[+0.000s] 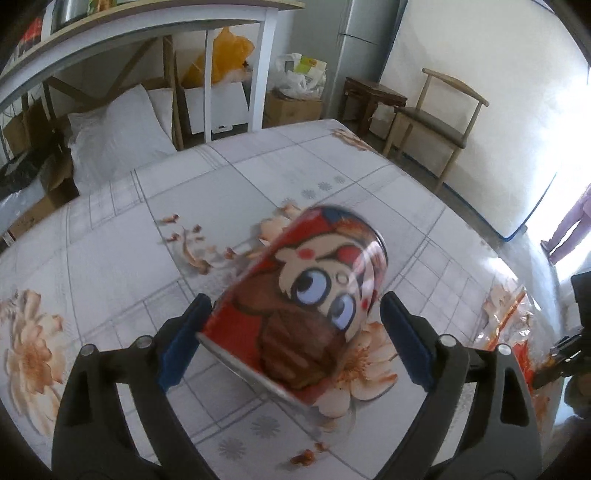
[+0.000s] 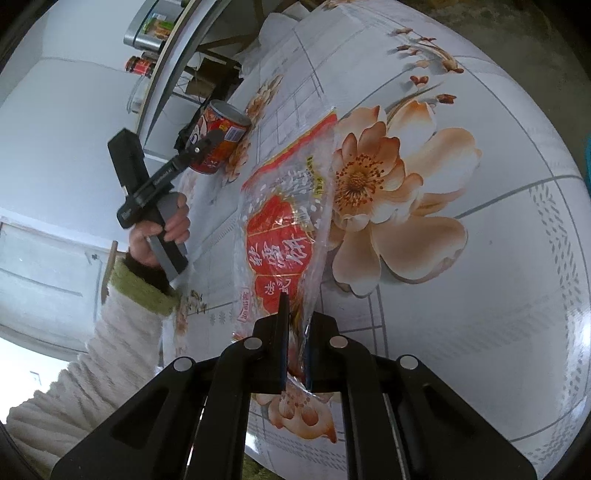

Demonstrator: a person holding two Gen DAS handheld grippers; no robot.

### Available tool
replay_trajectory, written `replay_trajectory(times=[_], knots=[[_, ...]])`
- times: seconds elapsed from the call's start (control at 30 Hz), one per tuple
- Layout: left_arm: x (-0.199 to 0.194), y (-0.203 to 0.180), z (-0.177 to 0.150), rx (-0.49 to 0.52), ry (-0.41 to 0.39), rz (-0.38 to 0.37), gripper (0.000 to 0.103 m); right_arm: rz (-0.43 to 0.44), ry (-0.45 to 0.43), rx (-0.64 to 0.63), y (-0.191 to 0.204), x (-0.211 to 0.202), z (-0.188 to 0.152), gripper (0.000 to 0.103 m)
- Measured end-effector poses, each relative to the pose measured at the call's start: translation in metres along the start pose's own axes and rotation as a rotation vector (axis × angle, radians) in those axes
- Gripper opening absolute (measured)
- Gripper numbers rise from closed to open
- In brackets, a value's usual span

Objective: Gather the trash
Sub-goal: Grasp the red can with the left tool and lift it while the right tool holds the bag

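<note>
A red cartoon-printed can (image 1: 306, 302) sits tilted between the blue pads of my left gripper (image 1: 295, 325). The left pad touches it; a small gap shows at the right pad, and the can looks blurred. The can also shows in the right wrist view (image 2: 218, 138), held above the table by the left gripper (image 2: 207, 142). My right gripper (image 2: 297, 325) is shut on a clear plastic snack wrapper with red print (image 2: 284, 221), pinching its near end. The wrapper also shows at the right edge of the left wrist view (image 1: 513, 325).
A floral tablecloth covers the table (image 1: 110, 258). Behind it are a white shelf unit (image 1: 147, 26), pillows, cardboard boxes, a yellow bag and a wooden chair (image 1: 436, 118). A person's sleeve and hand (image 2: 159, 236) hold the left gripper.
</note>
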State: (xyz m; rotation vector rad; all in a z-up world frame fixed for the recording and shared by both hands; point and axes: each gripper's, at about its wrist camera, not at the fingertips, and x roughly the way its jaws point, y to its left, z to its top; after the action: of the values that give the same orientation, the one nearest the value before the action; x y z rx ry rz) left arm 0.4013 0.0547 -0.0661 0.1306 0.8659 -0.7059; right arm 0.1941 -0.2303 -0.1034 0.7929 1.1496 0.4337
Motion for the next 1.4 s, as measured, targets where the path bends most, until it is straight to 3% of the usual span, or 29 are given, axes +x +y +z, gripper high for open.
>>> replay_trajectory(times=[0.1,0.37,0.47,0.53,0.87,1.0,1.27,1.4], knots=[[-0.005,-0.002,-0.007,-0.020,0.000,-0.014,0.072,0.012,-0.001,0.010,-0.002,0.000,0.000,0.006],[-0.059,-0.047,-0.038,0.027,-0.026,0.080,0.068,0.005,-0.015,-0.006,-0.002,-0.002,-0.002,0.006],[-0.096,-0.061,-0.053,-0.035,-0.084,0.075,0.065,0.006,-0.024,-0.012,-0.001,-0.001,-0.005,0.006],[-0.110,-0.069,-0.064,-0.079,-0.079,0.079,0.063,0.011,-0.027,-0.008,-0.002,-0.001,-0.006,0.006],[-0.145,-0.123,-0.125,-0.110,-0.148,0.172,0.063,-0.011,-0.031,-0.009,-0.003,-0.010,-0.020,0.007],[-0.139,-0.155,-0.140,-0.023,-0.177,0.270,0.063,0.038,-0.022,0.041,-0.013,-0.013,-0.023,0.008],[-0.136,-0.156,-0.149,-0.139,-0.204,0.231,0.063,0.159,-0.044,0.167,-0.034,-0.018,-0.021,0.013],[-0.135,-0.153,-0.148,-0.148,-0.211,0.224,0.063,0.214,-0.065,0.214,-0.042,-0.017,-0.019,0.014]])
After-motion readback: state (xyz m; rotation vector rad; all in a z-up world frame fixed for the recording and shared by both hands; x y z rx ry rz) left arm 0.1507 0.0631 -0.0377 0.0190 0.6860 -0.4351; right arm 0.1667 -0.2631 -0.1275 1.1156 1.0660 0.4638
